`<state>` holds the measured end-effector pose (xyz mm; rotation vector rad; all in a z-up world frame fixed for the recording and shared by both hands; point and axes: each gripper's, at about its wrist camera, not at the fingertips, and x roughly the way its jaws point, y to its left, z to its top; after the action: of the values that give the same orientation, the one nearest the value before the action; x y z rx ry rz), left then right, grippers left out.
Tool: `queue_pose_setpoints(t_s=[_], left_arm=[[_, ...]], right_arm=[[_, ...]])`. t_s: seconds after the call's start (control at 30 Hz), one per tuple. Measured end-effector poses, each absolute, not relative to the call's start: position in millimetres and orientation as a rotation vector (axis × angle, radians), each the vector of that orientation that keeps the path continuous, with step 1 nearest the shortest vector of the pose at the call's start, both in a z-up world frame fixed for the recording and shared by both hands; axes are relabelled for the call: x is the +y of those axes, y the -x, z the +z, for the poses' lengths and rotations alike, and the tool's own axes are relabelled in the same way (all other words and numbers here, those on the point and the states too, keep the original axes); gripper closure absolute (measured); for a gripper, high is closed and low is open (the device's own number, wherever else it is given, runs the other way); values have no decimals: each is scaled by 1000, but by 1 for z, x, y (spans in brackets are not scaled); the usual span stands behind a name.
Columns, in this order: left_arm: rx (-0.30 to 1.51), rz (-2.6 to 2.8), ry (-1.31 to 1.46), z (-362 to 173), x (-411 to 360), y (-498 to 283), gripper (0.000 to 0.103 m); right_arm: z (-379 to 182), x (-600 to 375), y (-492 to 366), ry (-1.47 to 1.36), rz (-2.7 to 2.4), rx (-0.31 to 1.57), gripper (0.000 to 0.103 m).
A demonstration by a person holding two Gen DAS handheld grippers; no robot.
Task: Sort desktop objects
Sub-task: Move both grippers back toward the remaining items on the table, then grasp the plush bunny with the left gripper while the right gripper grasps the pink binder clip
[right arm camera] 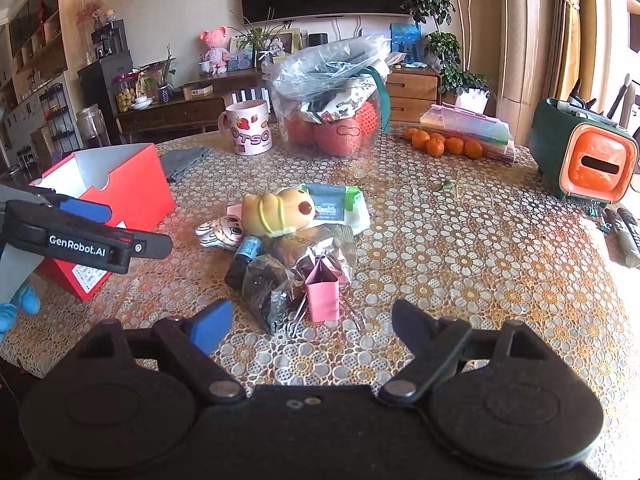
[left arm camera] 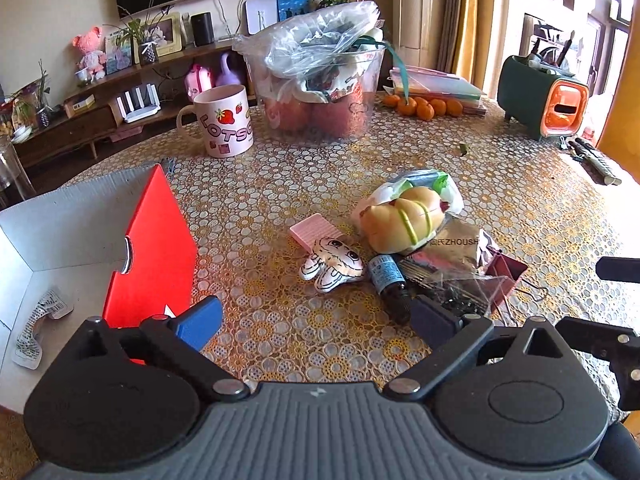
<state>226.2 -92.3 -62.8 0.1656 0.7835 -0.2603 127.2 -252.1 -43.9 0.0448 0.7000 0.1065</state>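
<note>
A pile of small objects lies mid-table: a yellow squishy toy [left arm camera: 404, 218] [right arm camera: 276, 210], a cartoon tiger charm [left arm camera: 334, 264] [right arm camera: 222, 232], a pink eraser [left arm camera: 314, 230], a dark dropper bottle [left arm camera: 390, 284] [right arm camera: 244, 258], a foil packet [left arm camera: 448, 256], a wet-wipes pack [right arm camera: 336, 208] and a pink binder clip [right arm camera: 322, 294]. A red box [left arm camera: 156, 248] [right arm camera: 120, 196] stands open at the left with a blister strip [left arm camera: 40, 320] inside. My left gripper [left arm camera: 316, 320] is open and empty, just short of the pile. My right gripper [right arm camera: 312, 326] is open and empty, near the binder clip.
A pink mug [left arm camera: 224, 120] [right arm camera: 250, 128], a clear tub of fruit under a plastic bag [left arm camera: 320, 88] [right arm camera: 336, 100], tangerines [right arm camera: 444, 144] beside stacked folders, and a green-orange holder [right arm camera: 588, 156] stand at the back. Pens [right arm camera: 626, 232] lie at the right edge.
</note>
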Motion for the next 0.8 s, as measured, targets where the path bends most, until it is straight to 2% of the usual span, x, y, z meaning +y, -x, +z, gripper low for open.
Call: queue_pose_setpoints(t_s=[0.4, 0.57, 0.8], left_arm=[[807, -212, -201, -91, -98, -267, 2], [817, -204, -210, -100, -99, -279, 2], [819, -214, -227, -110, -105, -291, 2]], right_arm=[[-75, -258, -167, -61, 52, 770, 30], [-83, -258, -174, -60, 49, 784, 38], [-88, -256, -182, -63, 55, 790, 40]])
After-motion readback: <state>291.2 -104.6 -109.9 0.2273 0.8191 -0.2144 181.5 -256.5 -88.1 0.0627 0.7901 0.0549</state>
